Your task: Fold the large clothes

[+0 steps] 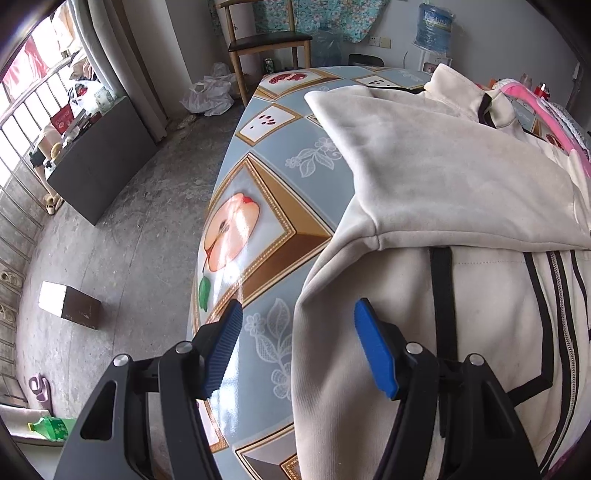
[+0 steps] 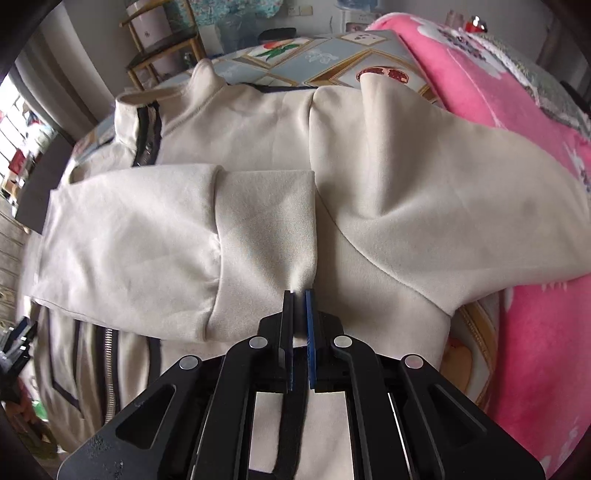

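Note:
A cream zip jacket (image 1: 436, 177) with black trim lies on the patterned table (image 1: 258, 229); one sleeve is folded across its front. My left gripper (image 1: 297, 314) is open and empty, its fingers astride the jacket's left edge near the hem. In the right wrist view the jacket (image 2: 236, 129) fills the frame, with the folded sleeve (image 2: 140, 240) crossing the body. My right gripper (image 2: 298, 295) is shut on the sleeve's ribbed cuff (image 2: 269, 221), holding it over the jacket's middle. The other sleeve (image 2: 443, 199) lies out to the right.
A pink blanket (image 2: 517, 147) lies along the table's right side. A wooden chair (image 1: 266, 40) and water bottles (image 1: 434, 26) stand beyond the far end. The table edge drops to a concrete floor on the left, with a small box (image 1: 70, 304) there.

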Tool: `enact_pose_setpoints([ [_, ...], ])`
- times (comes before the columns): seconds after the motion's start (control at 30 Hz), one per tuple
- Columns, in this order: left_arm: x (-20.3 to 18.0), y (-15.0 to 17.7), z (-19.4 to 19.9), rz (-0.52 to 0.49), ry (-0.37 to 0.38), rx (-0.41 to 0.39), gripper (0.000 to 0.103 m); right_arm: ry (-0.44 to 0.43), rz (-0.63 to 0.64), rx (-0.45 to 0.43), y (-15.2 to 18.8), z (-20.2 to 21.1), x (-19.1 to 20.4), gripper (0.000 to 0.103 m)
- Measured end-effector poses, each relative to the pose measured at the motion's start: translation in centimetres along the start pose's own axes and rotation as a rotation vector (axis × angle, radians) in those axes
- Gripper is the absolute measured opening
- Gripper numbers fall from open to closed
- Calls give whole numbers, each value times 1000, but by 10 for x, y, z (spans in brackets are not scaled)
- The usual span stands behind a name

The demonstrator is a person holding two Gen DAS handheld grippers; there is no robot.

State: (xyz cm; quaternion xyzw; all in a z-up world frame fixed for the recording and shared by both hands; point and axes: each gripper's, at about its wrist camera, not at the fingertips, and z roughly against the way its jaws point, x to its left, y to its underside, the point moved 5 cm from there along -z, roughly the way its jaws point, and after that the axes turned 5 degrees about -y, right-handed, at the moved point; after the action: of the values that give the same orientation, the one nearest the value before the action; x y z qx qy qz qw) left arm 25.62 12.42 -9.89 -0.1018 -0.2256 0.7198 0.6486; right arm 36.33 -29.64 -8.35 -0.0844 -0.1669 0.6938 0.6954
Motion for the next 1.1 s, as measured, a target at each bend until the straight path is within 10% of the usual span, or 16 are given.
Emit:
enact_pose_setpoints([
  [0.17,11,4,16,19,26,-25,62,89,34,-92,-3,19,4,8],
  [0.37,18,-15,49,34,61,-103,62,-17,0,-176,0,39,17,50],
  [0.67,-26,-54,64,-75,227,-75,66,-145,22,-103,7,-7,72,50],
  [1.1,-90,-95,-20,-175,88,-21,66,-75,177,-182,-11,14,133,50],
])
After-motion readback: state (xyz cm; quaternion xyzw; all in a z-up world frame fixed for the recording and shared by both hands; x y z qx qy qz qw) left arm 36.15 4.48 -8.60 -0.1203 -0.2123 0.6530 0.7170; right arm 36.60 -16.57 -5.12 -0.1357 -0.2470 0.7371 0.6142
